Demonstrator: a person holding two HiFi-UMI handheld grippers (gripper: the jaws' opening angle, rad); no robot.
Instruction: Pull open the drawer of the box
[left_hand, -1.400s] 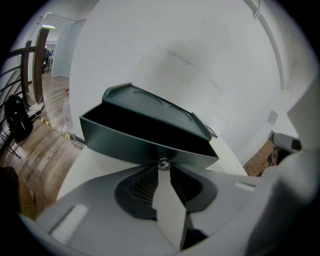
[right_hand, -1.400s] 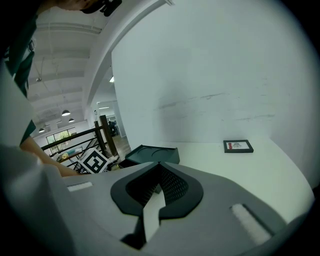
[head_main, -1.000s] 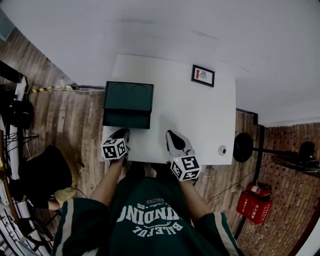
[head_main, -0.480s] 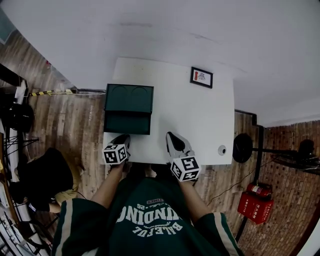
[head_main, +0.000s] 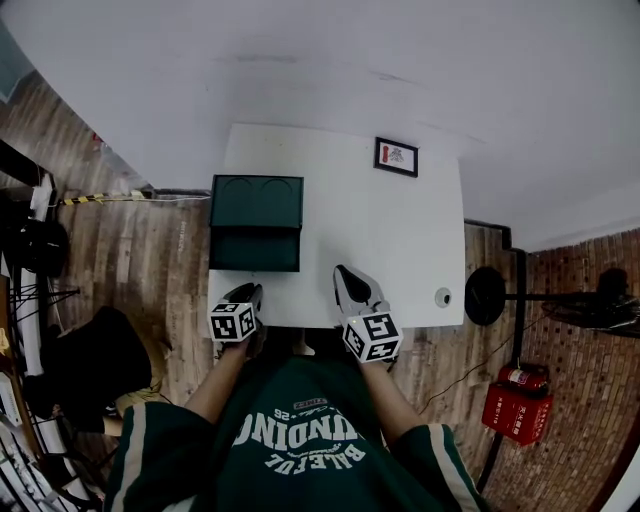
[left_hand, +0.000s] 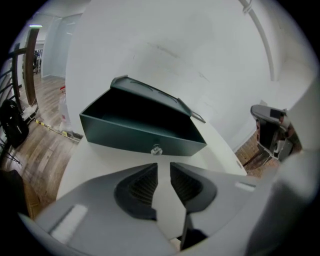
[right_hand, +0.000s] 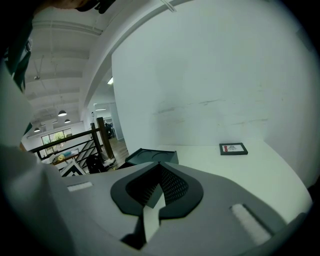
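Observation:
A dark green box (head_main: 256, 203) stands at the left side of the white table (head_main: 400, 235). Its drawer (head_main: 254, 251) is pulled out toward me and shows as an empty open tray (left_hand: 145, 139) with a small metal knob (left_hand: 157, 149) on its front. My left gripper (head_main: 247, 293) (left_hand: 163, 169) sits at the table's front edge, a short way back from the knob, open with nothing between its pads. My right gripper (head_main: 342, 271) (right_hand: 159, 166) rests over the table's front middle, its tips closed together and empty, to the right of the box (right_hand: 150, 156).
A small black picture frame (head_main: 396, 156) (right_hand: 233, 148) lies at the table's far side by the white wall. A small round object (head_main: 444, 299) sits at the front right corner. A black round stand (head_main: 487, 295) and a red case (head_main: 514, 412) are on the wooden floor at right.
My left gripper has drawn back from the drawer front to the table's near edge. The drawer stays pulled out, and the right gripper has hardly moved.

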